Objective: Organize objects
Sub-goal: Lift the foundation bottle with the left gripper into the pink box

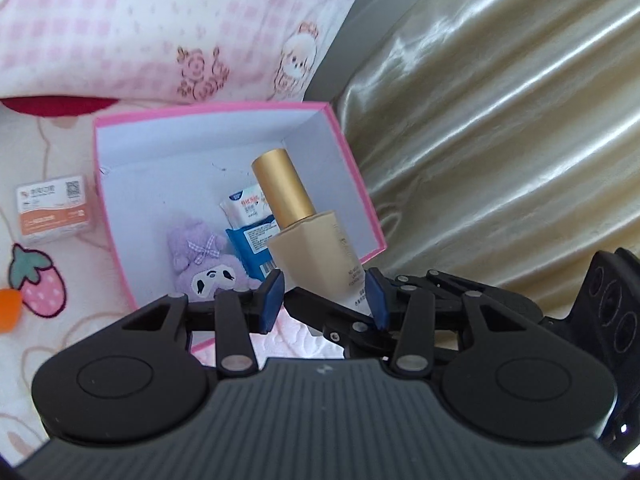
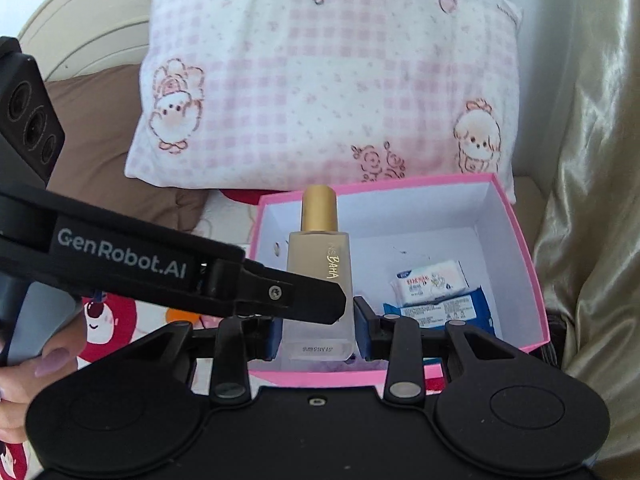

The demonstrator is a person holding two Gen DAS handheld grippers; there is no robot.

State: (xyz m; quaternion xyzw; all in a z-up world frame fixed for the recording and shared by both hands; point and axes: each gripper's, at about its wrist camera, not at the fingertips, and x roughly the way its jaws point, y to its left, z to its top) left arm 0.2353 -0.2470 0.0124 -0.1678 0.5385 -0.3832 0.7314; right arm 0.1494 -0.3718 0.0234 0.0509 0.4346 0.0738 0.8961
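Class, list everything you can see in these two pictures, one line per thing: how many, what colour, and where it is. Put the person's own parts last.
bottle: one, cream with gold cap, upright between both grippers, at the box's near side
box: one, pink outside, white inside, open, on the bedding
plush: one, purple, inside the box
white pack: one, inside the box
blue pack: one, inside the box, beside the white one
carton: one, white and orange, on the bedding outside the box
pillow: one, pink check, behind the box
satin cloth: one, gold, beside the box
bedding: white, fruit print
left hand-held gripper: black, blue pads, on the bottle
right hand-held gripper: same, on the bottle
hand: one, holding the left gripper
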